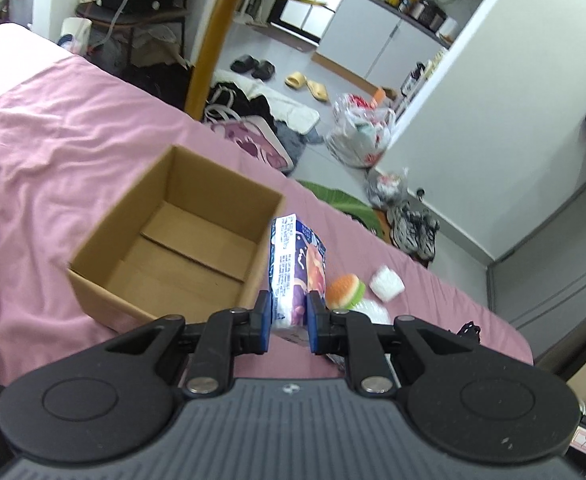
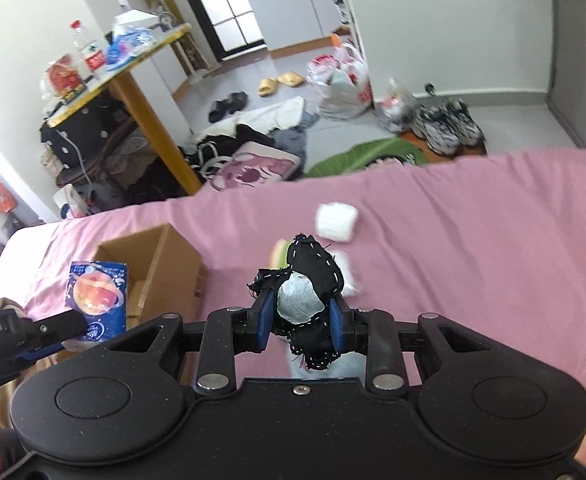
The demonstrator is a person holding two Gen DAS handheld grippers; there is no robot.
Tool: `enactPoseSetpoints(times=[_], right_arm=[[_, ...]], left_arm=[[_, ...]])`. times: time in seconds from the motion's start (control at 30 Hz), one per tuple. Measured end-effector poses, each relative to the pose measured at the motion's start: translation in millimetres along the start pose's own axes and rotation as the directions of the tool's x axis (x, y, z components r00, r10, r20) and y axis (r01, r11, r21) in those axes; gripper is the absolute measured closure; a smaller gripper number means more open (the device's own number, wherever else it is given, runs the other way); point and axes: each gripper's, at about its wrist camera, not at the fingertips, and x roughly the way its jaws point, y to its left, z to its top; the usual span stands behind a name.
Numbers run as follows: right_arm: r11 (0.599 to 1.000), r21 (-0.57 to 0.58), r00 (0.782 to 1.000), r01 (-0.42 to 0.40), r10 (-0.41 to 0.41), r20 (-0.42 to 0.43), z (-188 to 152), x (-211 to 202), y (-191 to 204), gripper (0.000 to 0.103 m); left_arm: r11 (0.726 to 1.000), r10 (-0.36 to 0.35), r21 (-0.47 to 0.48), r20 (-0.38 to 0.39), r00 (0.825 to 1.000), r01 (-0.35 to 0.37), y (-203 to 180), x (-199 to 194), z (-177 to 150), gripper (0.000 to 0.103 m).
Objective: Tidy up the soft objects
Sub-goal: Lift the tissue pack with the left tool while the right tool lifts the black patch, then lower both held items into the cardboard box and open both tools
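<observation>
Blue-and-white printed wrap covers the tissue pack (image 1: pixel 297 268), which stands with its long axis upright, clamped low down between the pads of the left claw (image 1: pixel 290 316). It hangs just right of the cardboard box (image 1: pixel 173 236), beside the box's right wall and not yet over the opening. The box sits open on the pink bed sheet (image 1: pixel 73 128), and its floor shows nothing inside.

The right claw (image 2: pixel 300 316) is closed on a black fabric toy (image 2: pixel 309 280) with white stitching and a grey patch, held above the bed to the right of the box and farther from it than the left claw.

On the sheet beyond, right of the box, lie 3 loose soft things: a plush burger (image 1: pixel 345 291), a white foam cube (image 1: pixel 387 283), and a second white piece (image 1: pixel 369 310) just near of the burger, partly hidden by the claw.

My reading is that the left claw is the nearer one and holds the next item to go in. The box opening lies left and slightly far of the pack, so the move turns on carrying it left over the wall before letting go. Held upright, the pack could catch the rim if kept low.
</observation>
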Motion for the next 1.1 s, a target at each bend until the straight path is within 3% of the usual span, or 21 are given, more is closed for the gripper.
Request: enactPoseSetpoints(times=[0.43,1.1], right_arm=[[0.994,-0.076,0.997,-0.073,0.075,0.017,20,15,50,0.074],[0.964,-0.156,0.976,-0.216,0.207,-0.068,37,69,116,0.074]], left_arm=[[0.998,0.048,-0.053,0.056,0.997,-0.045,47,-10,38,0.086],[0.99,0.084,-0.12,0.066,0.994,-0.076,83,55,73,0.086]])
